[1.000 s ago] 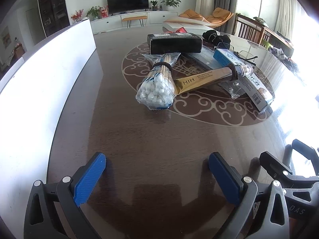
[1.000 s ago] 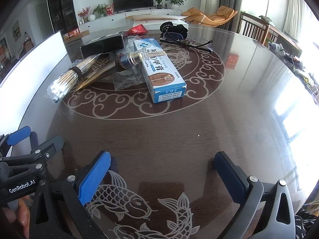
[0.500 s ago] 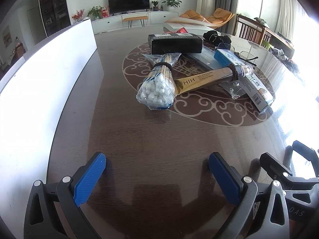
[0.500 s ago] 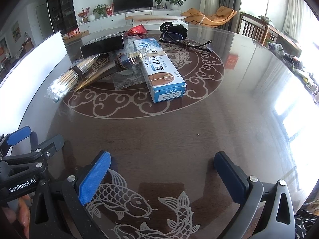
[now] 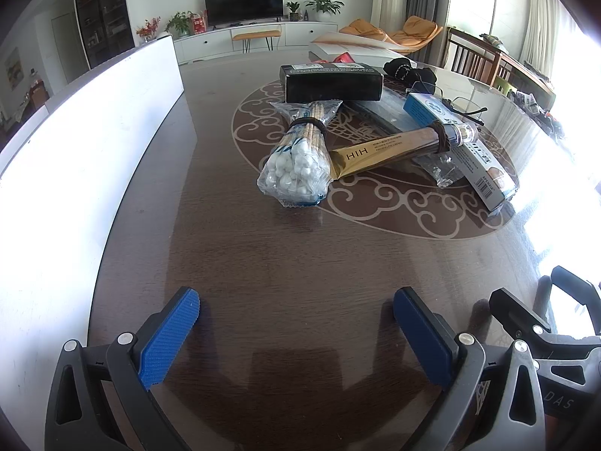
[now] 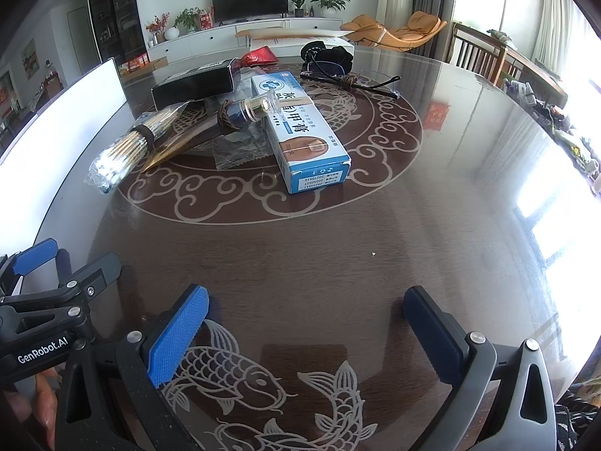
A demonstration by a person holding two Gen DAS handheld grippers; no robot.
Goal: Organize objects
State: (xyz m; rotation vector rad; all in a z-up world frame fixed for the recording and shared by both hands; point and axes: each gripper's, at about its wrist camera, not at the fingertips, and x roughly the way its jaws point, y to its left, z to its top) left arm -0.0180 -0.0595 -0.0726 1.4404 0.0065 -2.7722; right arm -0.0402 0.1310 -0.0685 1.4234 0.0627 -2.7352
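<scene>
A bag of cotton swabs [image 5: 296,161] [image 6: 122,154] lies on the dark round table, tied with a dark band. Beside it rests a gold tube [image 5: 390,148] with a clear cap [image 6: 255,107], leaning across a blue-and-white box [image 6: 304,135] [image 5: 465,150]. Behind them sits a black box [image 5: 332,82] [image 6: 195,84]. Black eyeglasses [image 6: 353,82] lie further back. My left gripper [image 5: 296,312] hovers open over bare table, well short of the swabs. Well short of the blue box, my right gripper [image 6: 306,310] is open with nothing between its fingers.
A white board [image 5: 75,158] runs along the table's left edge. A black pouch [image 6: 326,54] and a red packet [image 6: 261,54] lie at the far side. A crinkled clear wrapper [image 6: 240,154] lies under the tube. Chairs [image 5: 473,56] stand at the back right.
</scene>
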